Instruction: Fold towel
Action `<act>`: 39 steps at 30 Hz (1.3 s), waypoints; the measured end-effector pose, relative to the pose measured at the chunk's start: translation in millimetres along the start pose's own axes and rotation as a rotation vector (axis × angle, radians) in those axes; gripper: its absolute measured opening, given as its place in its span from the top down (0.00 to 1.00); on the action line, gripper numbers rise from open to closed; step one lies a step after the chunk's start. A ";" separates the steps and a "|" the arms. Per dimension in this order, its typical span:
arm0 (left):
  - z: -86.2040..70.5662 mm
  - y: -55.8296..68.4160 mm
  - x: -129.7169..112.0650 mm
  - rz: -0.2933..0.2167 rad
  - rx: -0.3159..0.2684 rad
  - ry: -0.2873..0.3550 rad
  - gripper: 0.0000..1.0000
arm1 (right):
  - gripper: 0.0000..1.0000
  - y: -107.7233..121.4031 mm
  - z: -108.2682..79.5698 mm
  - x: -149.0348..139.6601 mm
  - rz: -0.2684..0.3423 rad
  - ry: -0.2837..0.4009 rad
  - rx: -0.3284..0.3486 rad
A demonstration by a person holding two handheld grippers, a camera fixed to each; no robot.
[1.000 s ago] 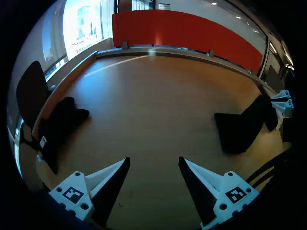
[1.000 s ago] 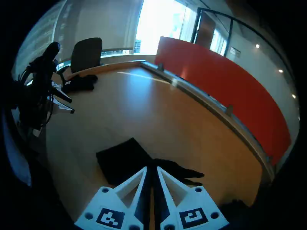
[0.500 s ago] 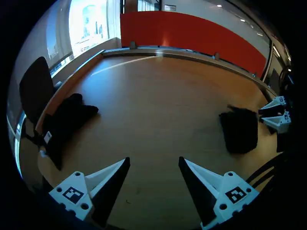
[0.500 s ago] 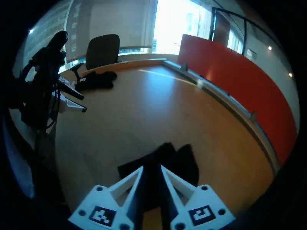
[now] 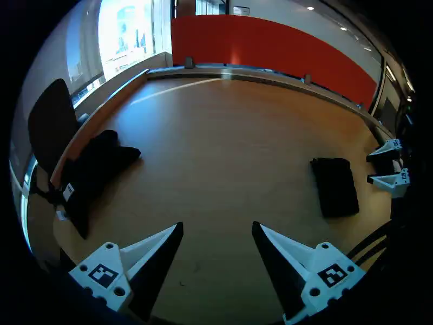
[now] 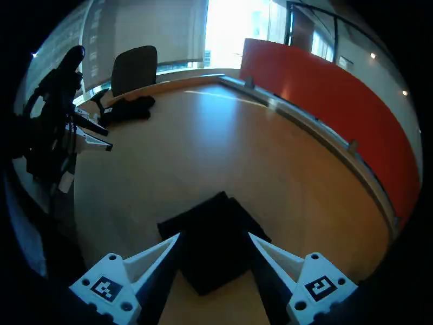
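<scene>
A red partition backs the wide wooden worktop. Bright windows glow behind a dark office chair. Small ceiling lights shine overhead.

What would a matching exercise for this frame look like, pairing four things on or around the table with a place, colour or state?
Things:
1. towel
2. dark cloth heap
3. partition
4. right hand-held gripper

Descriptions:
A. red, standing along the far edge of the table
B. open, holding nothing
C. folded flat on the wood
D. bunched up beside the chair

Pairs: 1-C, 2-D, 3-A, 4-B
</scene>
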State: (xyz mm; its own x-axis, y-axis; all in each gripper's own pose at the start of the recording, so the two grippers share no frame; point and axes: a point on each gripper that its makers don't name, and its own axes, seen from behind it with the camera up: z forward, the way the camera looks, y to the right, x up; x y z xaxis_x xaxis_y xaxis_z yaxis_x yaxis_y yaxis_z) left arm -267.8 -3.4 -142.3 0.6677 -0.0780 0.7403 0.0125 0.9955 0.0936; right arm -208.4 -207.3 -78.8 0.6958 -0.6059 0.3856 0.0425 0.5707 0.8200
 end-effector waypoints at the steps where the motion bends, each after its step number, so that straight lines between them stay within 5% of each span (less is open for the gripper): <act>1: 0.2 0.4 0.7 0.001 -0.001 0.001 0.06 | 0.23 0.2 0.1 -3.0 0.005 -0.004 -0.002; 31: 4.2 6.0 4.4 0.008 -0.003 -0.001 0.06 | 0.24 -20.0 3.7 -109.4 0.074 -0.182 0.008; 39: 4.2 7.7 4.1 0.009 -0.006 0.000 0.06 | 0.29 -22.5 3.9 -118.6 0.085 -0.199 0.012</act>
State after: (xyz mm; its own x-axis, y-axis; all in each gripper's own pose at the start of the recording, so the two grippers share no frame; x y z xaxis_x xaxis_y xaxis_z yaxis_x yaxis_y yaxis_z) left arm -268.0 3.7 -135.8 0.6679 -0.0688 0.7411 0.0110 0.9965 0.0825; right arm -294.6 -150.5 -141.4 0.5413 -0.6542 0.5283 -0.0198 0.6182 0.7858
